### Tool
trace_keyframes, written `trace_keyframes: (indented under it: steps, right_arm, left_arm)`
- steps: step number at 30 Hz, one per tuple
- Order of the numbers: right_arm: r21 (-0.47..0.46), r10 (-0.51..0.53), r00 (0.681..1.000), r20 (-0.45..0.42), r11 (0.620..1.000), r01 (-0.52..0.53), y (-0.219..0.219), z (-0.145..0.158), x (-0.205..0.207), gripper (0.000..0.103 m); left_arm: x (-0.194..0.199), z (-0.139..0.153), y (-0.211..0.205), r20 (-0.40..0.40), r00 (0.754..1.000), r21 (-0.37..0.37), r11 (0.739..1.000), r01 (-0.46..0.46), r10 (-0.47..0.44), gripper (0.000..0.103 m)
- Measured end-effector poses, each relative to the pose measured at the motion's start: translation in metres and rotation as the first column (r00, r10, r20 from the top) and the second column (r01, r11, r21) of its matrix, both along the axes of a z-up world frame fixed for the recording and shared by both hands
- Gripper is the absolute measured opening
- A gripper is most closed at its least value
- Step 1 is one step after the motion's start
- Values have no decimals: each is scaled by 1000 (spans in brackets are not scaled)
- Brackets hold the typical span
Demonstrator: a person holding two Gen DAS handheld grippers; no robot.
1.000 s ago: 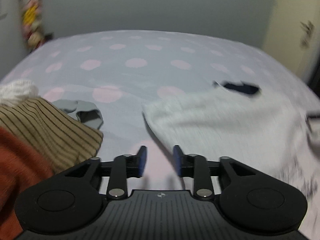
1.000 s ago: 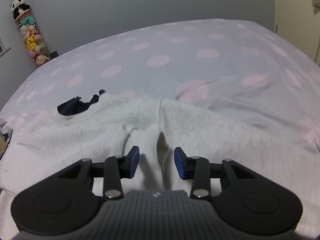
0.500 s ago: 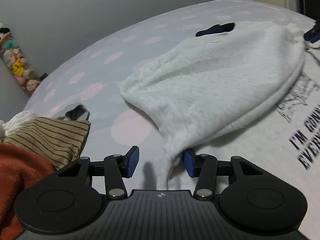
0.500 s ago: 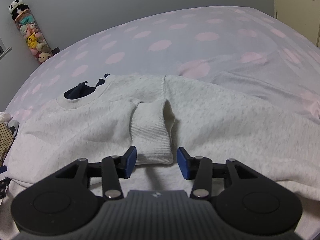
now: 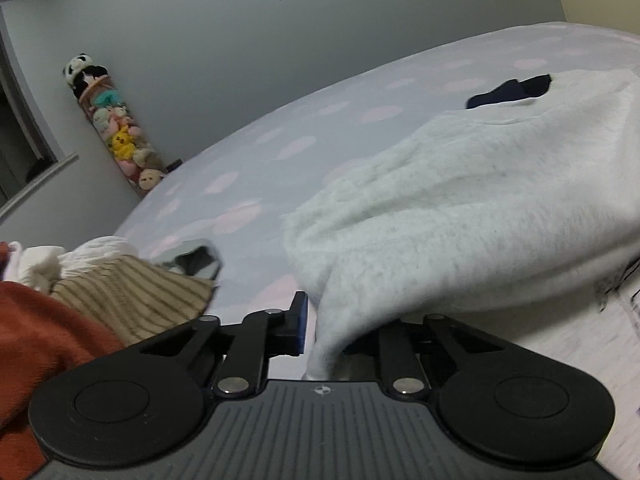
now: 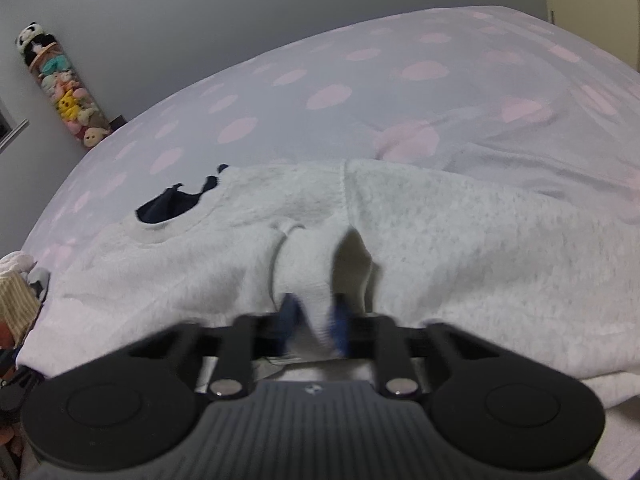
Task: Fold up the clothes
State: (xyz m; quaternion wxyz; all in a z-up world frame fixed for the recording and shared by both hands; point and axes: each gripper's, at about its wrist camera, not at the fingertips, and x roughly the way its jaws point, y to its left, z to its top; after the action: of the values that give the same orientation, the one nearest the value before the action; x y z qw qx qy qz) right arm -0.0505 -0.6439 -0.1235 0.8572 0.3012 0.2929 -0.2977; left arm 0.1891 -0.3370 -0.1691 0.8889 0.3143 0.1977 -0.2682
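Left tool [image 5: 324,332] pinching sweatshirt [image 5: 480,208] edge, right tool [image 6: 314,322] clamping cuff [image 6: 308,272]

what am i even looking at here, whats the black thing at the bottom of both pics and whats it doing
The black thing is a hand-held gripper: a person carries one in each hand, each with a camera looking along its two fingers. One picture comes from the left hand-held gripper, the other from the right hand-held gripper. Both have just been closing and now pinch a pale grey sweatshirt lying on a bed sheet with pink spots; the right one grips its ribbed cuff. Beside it lie a striped garment and an orange one, apparently waiting to be folded.
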Motion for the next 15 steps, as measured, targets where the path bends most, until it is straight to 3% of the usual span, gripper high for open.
trace_keyframes:
  steps: [4,8,15]
  right_arm:
    - [-22,38,998,58,999,-37,11,15,-5,8]
    - [-63,52,997,-59,996,-56,19,9,2,6]
    - [-22,10,989,-148,1000,-14,7,-22,-4,5]
  left_arm:
    - [5,4,14,28,1000,15,1000,0,0,17]
    - [8,-6,12,5,1000,75,997,28,-28,21]
    - [5,-7,26,-10,995,102,990,102,-102,37]
